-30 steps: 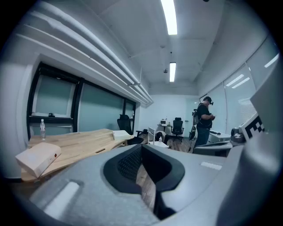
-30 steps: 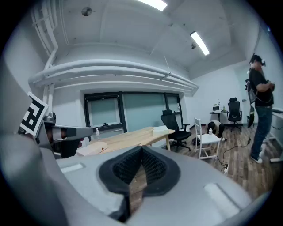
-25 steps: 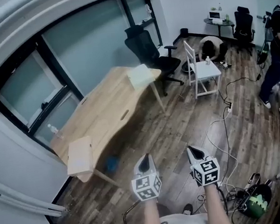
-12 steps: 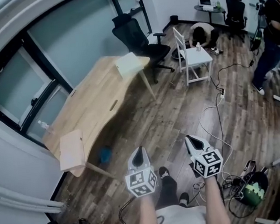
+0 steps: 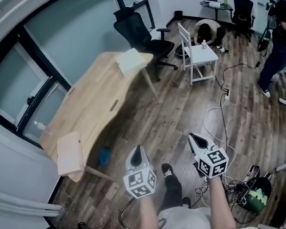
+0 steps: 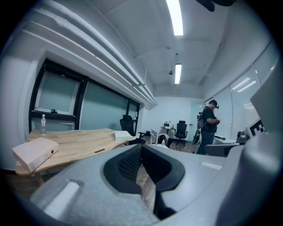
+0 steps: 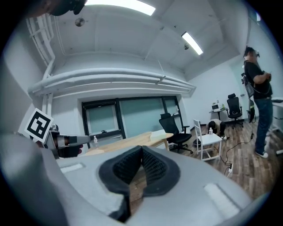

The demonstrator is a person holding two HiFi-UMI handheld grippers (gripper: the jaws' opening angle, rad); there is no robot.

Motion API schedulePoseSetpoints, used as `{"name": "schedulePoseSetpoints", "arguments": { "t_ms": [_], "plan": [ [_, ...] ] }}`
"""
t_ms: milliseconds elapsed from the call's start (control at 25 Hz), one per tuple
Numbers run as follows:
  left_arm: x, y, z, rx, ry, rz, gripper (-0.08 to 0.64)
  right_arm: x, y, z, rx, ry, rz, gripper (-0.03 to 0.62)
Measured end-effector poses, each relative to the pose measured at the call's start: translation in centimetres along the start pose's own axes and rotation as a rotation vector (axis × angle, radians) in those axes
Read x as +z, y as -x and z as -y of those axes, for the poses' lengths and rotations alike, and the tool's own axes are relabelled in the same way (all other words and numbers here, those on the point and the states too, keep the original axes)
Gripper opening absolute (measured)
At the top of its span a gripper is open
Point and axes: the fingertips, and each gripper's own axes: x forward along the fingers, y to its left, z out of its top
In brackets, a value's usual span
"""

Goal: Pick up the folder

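Wooden table [image 5: 101,106] stands well ahead and to the left of both your jaws. The pale folder [image 5: 69,154] lies on its nearest corner, jutting over the edge, ahead-left of your left gripper [image 5: 136,154] and well apart from it; a second pale slab [image 5: 129,61] rests at the table's far end. Your left gripper's jaws are pressed together with nothing between them, and your right gripper [image 5: 197,140], just beside it, is likewise closed and empty, with a white chair [image 5: 196,54] far ahead of its jaws.
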Motion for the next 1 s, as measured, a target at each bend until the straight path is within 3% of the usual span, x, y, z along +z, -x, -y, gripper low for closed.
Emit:
{"name": "schedulePoseSetpoints", "arguments": {
  "t_ms": [400,600,800,1000],
  "plan": [
    [2.5,-8.2,-1.6,-0.024,-0.055,-0.002,0.008,3.9,-6.0,5.3,-0.069,-0.039,0.051,0.002],
    [3.3,-13.0,-2.8,-0.017,-0.054,-0.015,0.008,5.6,-10.0,7.6,-0.066,-0.047,0.058,0.002],
    [3.6,-18.3,-3.8,-0.014,-0.027,-0.032,0.008,5.8,-15.0,9.1,-0.031,-0.017,0.002,0.002],
    [5.3,-23.2,-6.0,-0.008,-0.017,-0.025,0.008,7.5,-19.2,12.2,-0.062,-0.025,-0.008,0.002]
  ]
}}
